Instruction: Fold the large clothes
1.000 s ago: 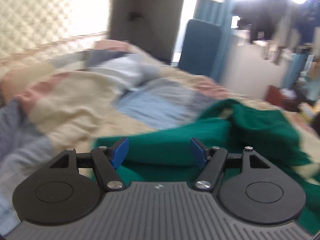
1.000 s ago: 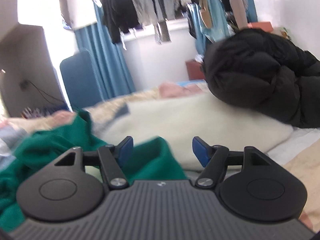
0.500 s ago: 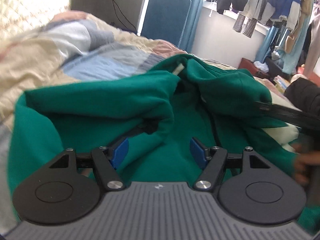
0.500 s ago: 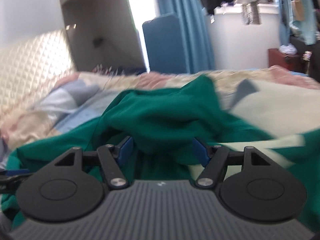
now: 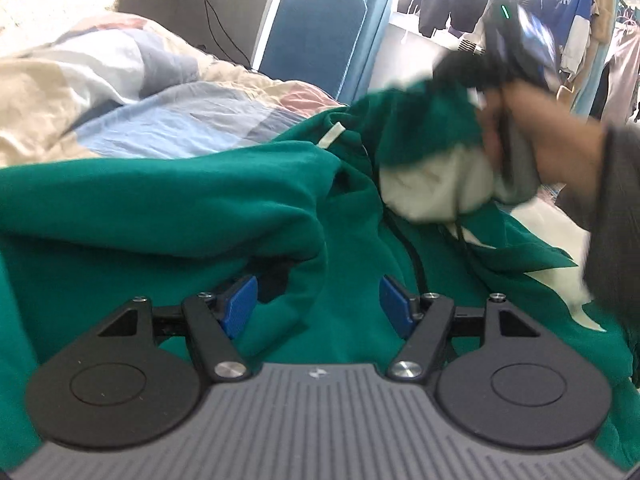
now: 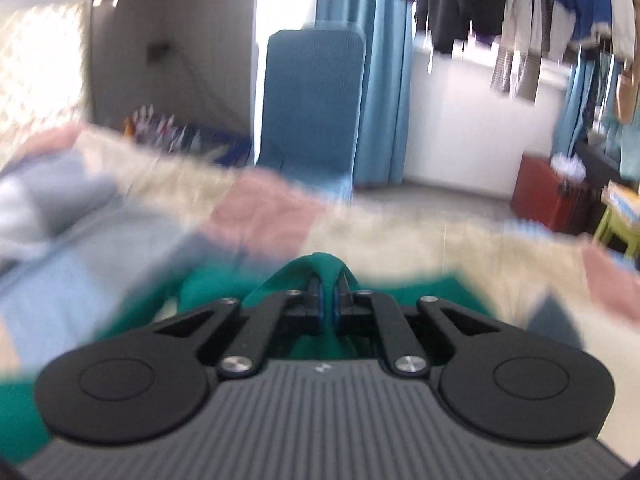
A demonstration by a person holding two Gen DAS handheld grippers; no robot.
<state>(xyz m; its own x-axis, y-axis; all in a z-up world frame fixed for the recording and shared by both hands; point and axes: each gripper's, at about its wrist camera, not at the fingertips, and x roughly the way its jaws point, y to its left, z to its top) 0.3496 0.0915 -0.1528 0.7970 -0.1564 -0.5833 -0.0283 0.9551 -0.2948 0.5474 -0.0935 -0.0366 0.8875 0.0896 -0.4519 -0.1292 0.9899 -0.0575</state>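
Here the right gripper [image 6: 329, 307] has its jaws clamped on a pinched ridge of the green hoodie [image 5: 168, 200], the fabric bulging up between the blue pads [image 6: 318, 304]; its jaws have just been closing. In the left wrist view a hand [image 5: 548, 136] in a grey sleeve [image 5: 616, 216] carries that tool, with a bunch of green and cream cloth gathered at it. The left gripper [image 5: 319, 307] stands wide apart just over the garment, a fold between its fingers, the pads not pressing. The hoodie lies crumpled on a patchwork quilt [image 5: 120, 92] covering the bed. Beyond stand a blue chair [image 6: 312, 112], teal curtains [image 6: 384, 92] and hanging clothes [image 6: 512, 28].
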